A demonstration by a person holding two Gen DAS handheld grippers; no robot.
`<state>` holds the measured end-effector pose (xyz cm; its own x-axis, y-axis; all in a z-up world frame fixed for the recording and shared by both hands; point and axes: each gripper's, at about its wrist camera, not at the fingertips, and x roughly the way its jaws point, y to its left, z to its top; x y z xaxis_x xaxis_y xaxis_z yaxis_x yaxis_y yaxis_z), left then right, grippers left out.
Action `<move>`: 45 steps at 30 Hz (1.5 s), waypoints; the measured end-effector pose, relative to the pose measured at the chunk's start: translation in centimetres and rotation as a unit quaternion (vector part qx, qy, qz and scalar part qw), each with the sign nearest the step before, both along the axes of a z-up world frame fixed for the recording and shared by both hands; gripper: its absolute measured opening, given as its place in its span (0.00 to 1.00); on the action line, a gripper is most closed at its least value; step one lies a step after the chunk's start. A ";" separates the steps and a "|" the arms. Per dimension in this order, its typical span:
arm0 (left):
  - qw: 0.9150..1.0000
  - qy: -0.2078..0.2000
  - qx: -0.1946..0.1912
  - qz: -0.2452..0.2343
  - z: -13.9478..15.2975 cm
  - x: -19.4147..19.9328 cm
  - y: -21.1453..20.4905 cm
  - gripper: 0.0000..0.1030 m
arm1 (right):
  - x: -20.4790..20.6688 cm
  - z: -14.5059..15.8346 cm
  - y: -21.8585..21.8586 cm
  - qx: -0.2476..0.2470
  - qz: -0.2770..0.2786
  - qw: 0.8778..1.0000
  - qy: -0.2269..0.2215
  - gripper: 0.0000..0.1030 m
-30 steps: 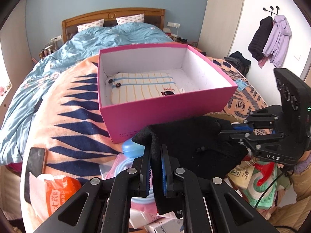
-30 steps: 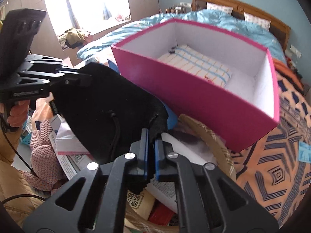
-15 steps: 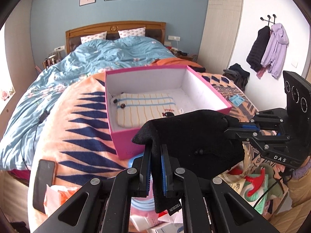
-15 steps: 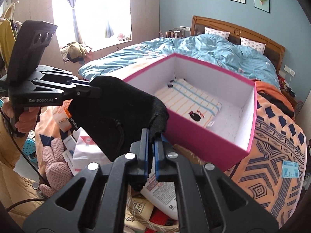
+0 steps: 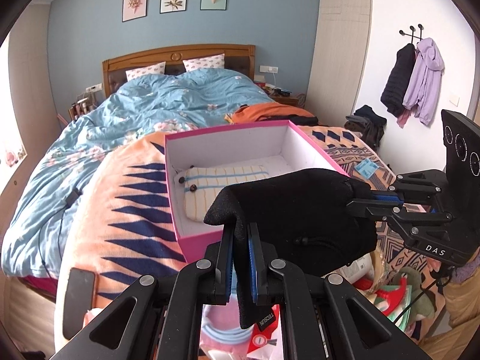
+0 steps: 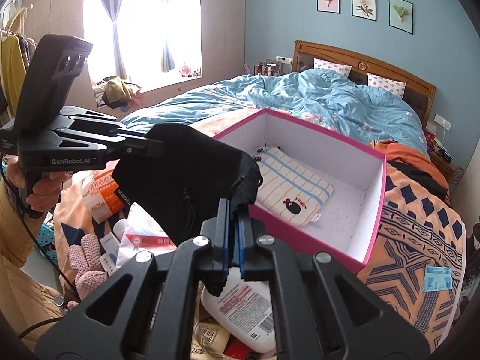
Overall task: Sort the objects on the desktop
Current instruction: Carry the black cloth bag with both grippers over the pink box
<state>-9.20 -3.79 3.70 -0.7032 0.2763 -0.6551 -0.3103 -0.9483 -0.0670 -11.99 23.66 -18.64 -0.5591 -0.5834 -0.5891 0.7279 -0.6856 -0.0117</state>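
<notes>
Black fleece drawstring pouch (image 5: pixel 300 210), clenched at opposite edges by the left tool (image 5: pixel 240 240) and right tool (image 6: pixel 235 210), has risen clear of the clutter (lower frame). It now hangs mid-frame, level with the open pink cardboard box (image 5: pixel 198 246), so lowering it in looks next.

- Your left wrist camera sat just behind the left gripper (image 5: pixel 240 240), looked along its fingers and tilted downward across the bed toward the headboard (image 5: pixel 180 54).
- Your right wrist camera sat just behind the right gripper (image 6: pixel 234 219) and faced the bed at an angle, with the window (image 6: pixel 135 24) at its left.
- Both views sat close over the black pouch (image 5: pixel 300 210) and shared it, the pink box (image 5: pixel 240 132) and the other gripper.
</notes>
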 end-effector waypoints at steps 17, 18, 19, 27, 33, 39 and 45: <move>1.000 0.018 -0.015 0.007 1.7 -2.3 0.7 0.07 | -2.0 1.3 -0.2 -0.003 -0.012 1.000 0.019 0.06; 1.000 0.018 -0.016 0.008 1.7 -2.4 0.7 0.07 | -2.1 1.3 -0.3 -0.002 -0.013 1.000 0.020 0.06; 1.000 0.019 -0.017 0.009 1.8 -2.5 0.8 0.07 | -2.2 1.3 -0.3 -0.002 -0.013 1.000 0.022 0.06; 0.999 0.025 -0.034 0.017 2.2 -3.6 1.1 0.07 | -3.1 1.8 -0.9 0.000 -0.013 1.000 0.026 0.06; 0.999 0.021 -0.035 0.024 2.2 -4.7 1.1 0.07 | -3.7 2.3 -1.2 0.000 -0.015 0.999 0.033 0.06; 0.999 0.024 -0.038 0.027 2.5 -5.6 1.3 0.07 | -4.7 2.5 -1.3 0.001 -0.022 0.999 0.036 0.06; 0.998 0.021 -0.042 0.031 2.4 -6.8 1.6 0.07 | -5.6 2.5 -1.5 0.000 -0.023 0.999 0.034 0.06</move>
